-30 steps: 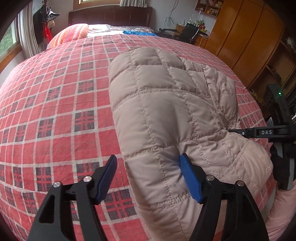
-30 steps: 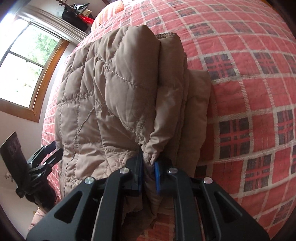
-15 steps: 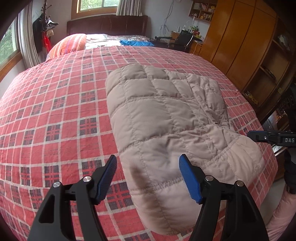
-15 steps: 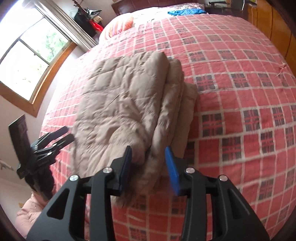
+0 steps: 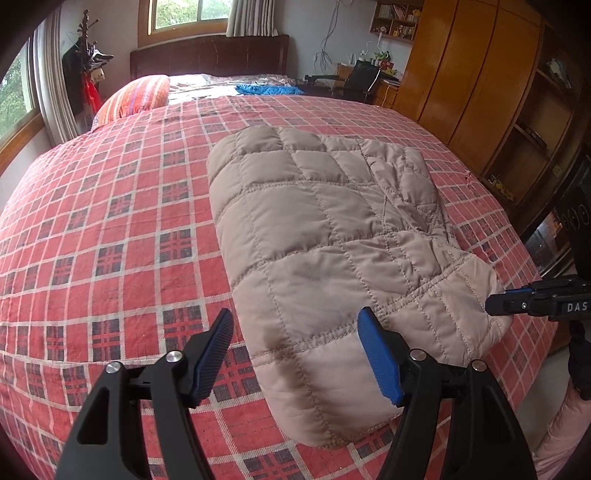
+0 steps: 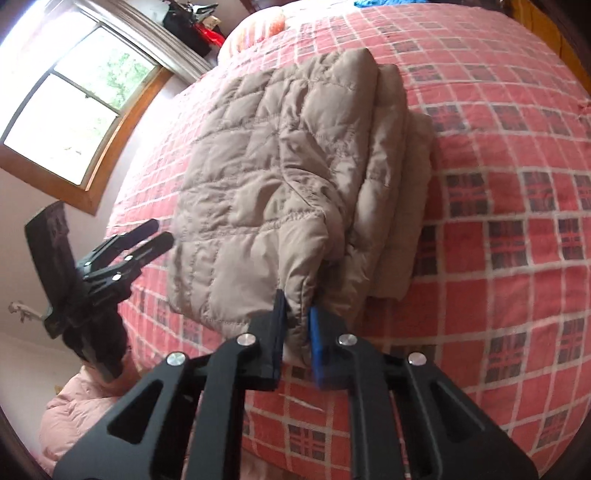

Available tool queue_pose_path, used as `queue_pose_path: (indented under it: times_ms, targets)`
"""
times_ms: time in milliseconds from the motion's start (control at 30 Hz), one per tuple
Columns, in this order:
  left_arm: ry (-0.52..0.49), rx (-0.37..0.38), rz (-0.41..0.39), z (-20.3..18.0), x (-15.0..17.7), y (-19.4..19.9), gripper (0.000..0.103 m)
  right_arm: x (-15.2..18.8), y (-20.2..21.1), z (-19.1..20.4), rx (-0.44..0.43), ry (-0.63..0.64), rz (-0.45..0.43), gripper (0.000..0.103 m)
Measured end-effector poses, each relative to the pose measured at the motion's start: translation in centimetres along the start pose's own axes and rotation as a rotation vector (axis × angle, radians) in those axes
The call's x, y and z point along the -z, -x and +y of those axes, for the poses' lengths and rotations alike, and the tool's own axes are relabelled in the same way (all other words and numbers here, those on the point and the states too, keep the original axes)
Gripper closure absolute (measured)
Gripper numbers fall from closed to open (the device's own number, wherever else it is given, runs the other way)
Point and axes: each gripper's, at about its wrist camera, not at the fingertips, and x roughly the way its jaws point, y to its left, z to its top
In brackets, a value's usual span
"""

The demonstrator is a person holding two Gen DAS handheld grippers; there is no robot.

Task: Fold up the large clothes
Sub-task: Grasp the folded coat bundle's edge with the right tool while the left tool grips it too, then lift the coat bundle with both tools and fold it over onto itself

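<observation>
Pinching the near corner of the folded jacket (image 6: 280,173) on the bed (image 5: 110,229), the right gripper (image 6: 295,325) seemingly tidied the last fold, the left gripper (image 5: 295,354) hovered open, so release came next.

Soft daylight fills the room from the windows (image 5: 188,14), and the right wrist view's window (image 6: 74,107) is blown out to near white, washing the wall beside it. A faint dark shadow lies on the jacket (image 5: 325,236) between the left tongs (image 5: 295,354). Both views bend strongly at the edges, with black corners. The right tongs (image 6: 295,332) look smeared with motion blur, their blue pad (image 6: 317,350) soft-edged.
</observation>
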Motion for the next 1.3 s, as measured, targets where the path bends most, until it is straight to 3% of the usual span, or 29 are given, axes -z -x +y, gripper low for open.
queue_pose_path:
  times_ms: [200,600,833,967,1033,1100,1133,1200,1300]
  targets:
    - [0.028,0.005,0.039,1.1,1.1,-1.3,0.033,1.5,-1.5,-0.6,-0.003,-0.033,0.007,0.095]
    - [0.044,0.012,0.064,1.8,2.2,-3.7,0.022,1.8,-6.2,-2.7,-0.017,-0.084,0.047,0.095]
    - [0.07,0.046,0.069,2.4,2.3,-4.1,0.021,2.0,-6.3,-2.8,-0.012,-0.082,0.044,0.096]
    - [0.102,0.092,0.077,3.3,2.1,-3.3,0.021,1.7,-5.1,-2.1,-0.005,-0.05,0.019,0.09]
    - [0.127,0.102,0.071,4.1,1.9,-2.7,0.022,1.8,-4.0,-1.6,-0.017,-0.039,-0.009,0.077]
    - [0.153,0.11,0.057,5.1,1.7,-2.1,0.022,1.6,-2.5,-1.2,-0.038,-0.033,-0.052,0.039]
    - [0.167,0.12,0.052,5.7,1.4,-1.9,0.022,1.5,-1.7,-1.0,-0.029,-0.026,-0.08,0.034]
    - [0.191,0.127,0.047,6.7,0.9,-1.7,0.022,0.9,-0.1,-0.8,-0.002,-0.004,-0.135,0.032]
    - [0.216,0.141,0.054,7.8,-0.1,-2.1,0.022,-0.4,0.6,-1.4,-0.032,-0.015,-0.145,0.025]
